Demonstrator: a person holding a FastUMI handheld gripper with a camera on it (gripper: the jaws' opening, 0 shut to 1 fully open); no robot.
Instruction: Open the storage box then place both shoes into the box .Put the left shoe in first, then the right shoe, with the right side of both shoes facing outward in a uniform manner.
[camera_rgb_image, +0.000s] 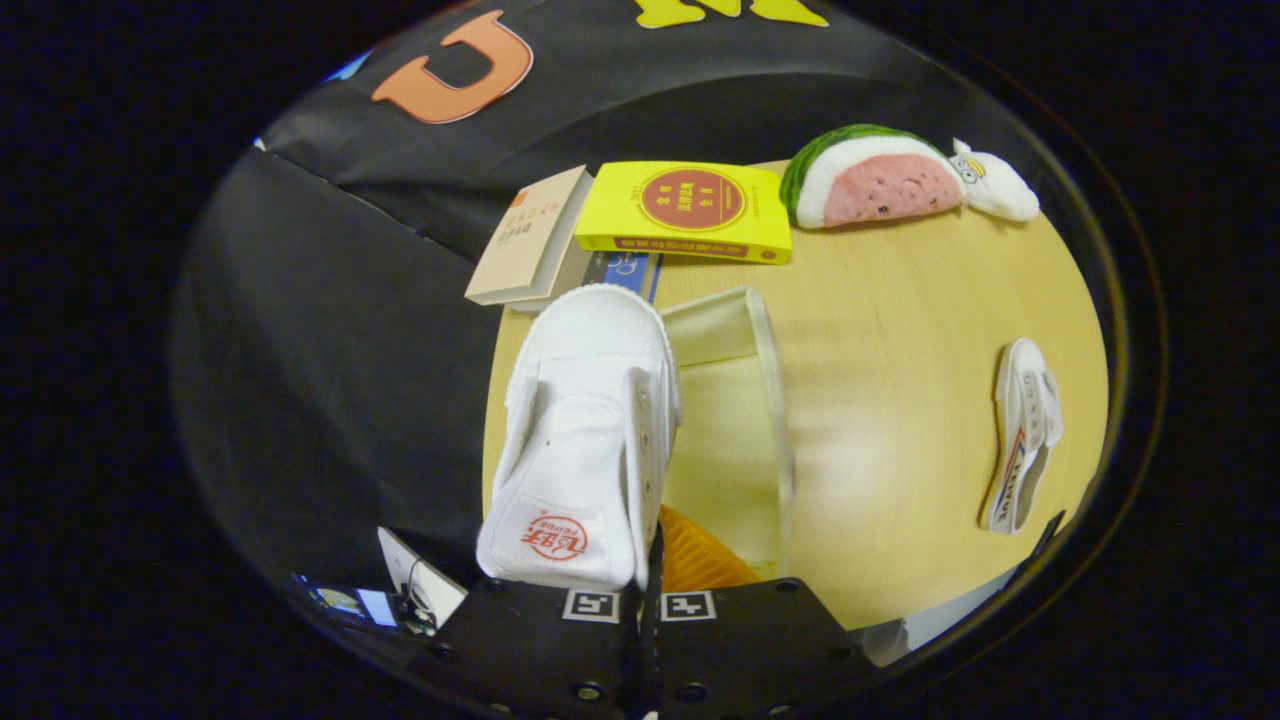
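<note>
Your claw (640, 590) is pinching the white shoe (585, 430) at its heel, over the clear box (770, 400); other shoe (1022, 435) lies far off on the table (900, 330).

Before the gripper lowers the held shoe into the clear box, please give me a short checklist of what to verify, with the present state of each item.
1. Grip: the gripper is closed on the heel of the white shoe, toe pointing away. Ok.
2. Box open: the clear storage box shows an open top, with no lid over it. Ok.
3. Shoe over the opening: it hangs at the box's left edge, not centred. Not ok.
4. Which shoe this is, left or right: cannot tell.
5. Second shoe: lies on its side on the table, right of the box, apart from it. Ok.
6. Books beyond the box: clear of it. Ok.
</note>
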